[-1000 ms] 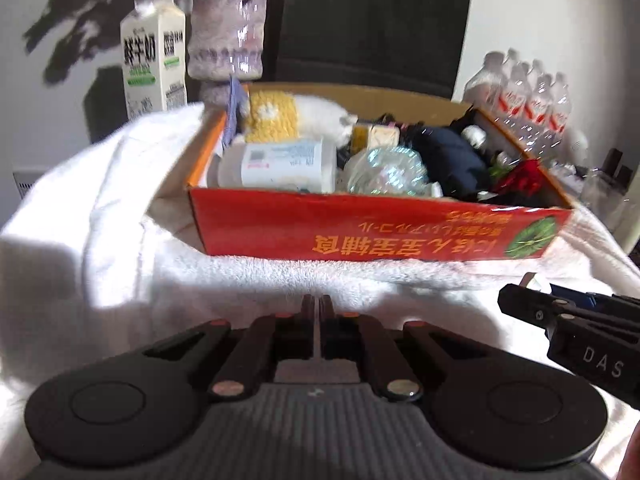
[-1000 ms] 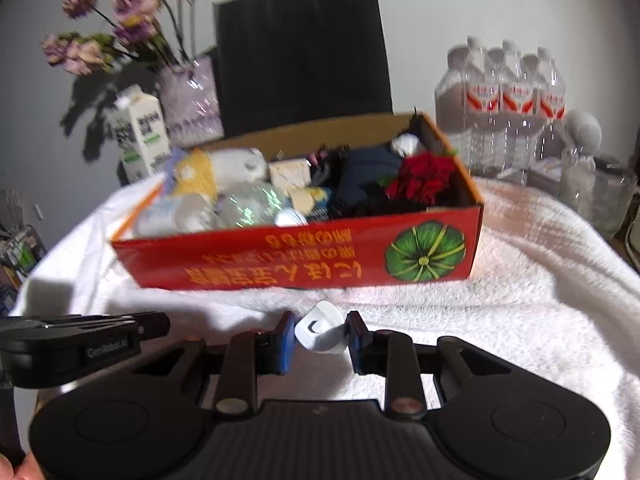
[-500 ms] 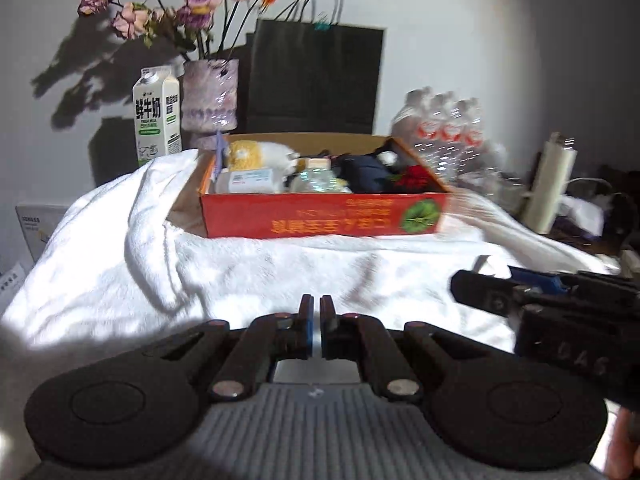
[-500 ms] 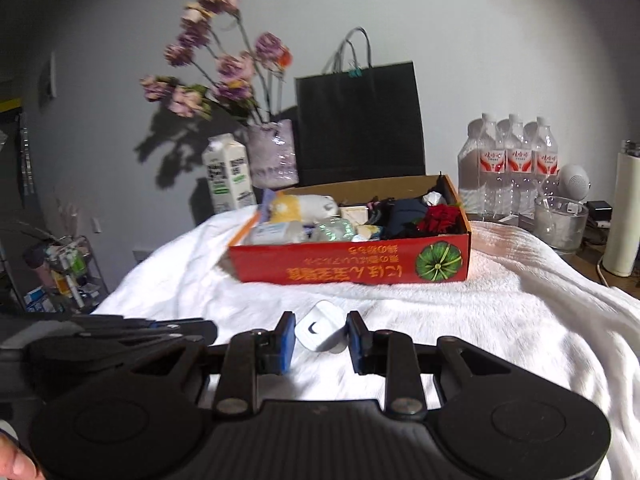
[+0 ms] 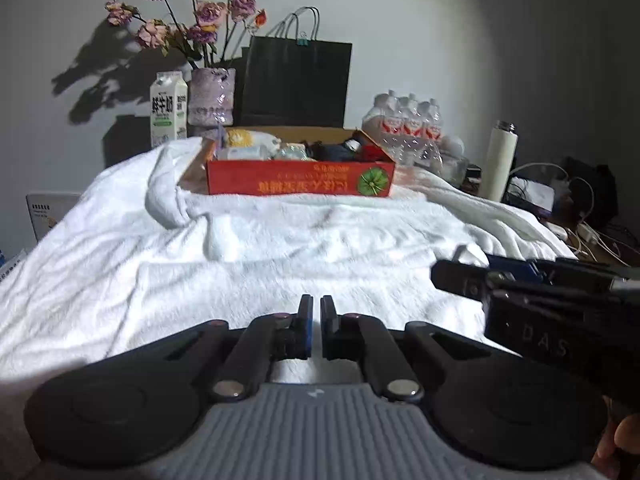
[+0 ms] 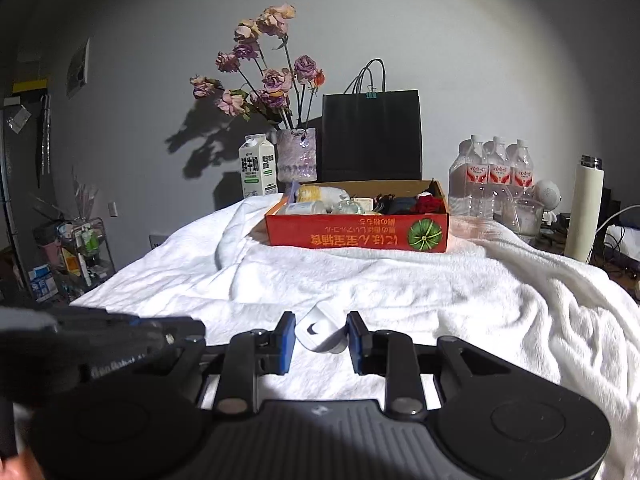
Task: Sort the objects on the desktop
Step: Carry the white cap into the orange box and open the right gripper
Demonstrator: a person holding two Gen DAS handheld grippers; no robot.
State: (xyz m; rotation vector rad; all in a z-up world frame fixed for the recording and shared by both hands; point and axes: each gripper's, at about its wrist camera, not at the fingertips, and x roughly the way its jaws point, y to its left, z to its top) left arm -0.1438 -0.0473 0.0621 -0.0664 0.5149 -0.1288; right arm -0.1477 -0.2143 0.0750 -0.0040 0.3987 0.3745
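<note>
A red cardboard box (image 5: 300, 182) (image 6: 356, 234) filled with several small objects stands far back on the white blanket (image 5: 280, 248) (image 6: 400, 280). My right gripper (image 6: 320, 330) is shut on a small white device (image 6: 320, 330) with a dark mark, held between its blue pads well in front of the box. My left gripper (image 5: 316, 322) is shut with nothing between its fingers, low over the near blanket. The right gripper also shows from the side in the left wrist view (image 5: 472, 276), and the left one shows at the left edge of the right wrist view (image 6: 176, 330).
Behind the box stand a milk carton (image 6: 258, 168), a vase of dried flowers (image 6: 297, 154) and a black paper bag (image 6: 372, 136). Water bottles (image 6: 492, 176), a white flask (image 6: 584, 216) and cables lie to the right. A cluttered cart (image 6: 76, 252) stands at left.
Both grippers have drawn far back from the red box, which now looks small and distant. The right gripper still holds the white device; the left stays shut.
</note>
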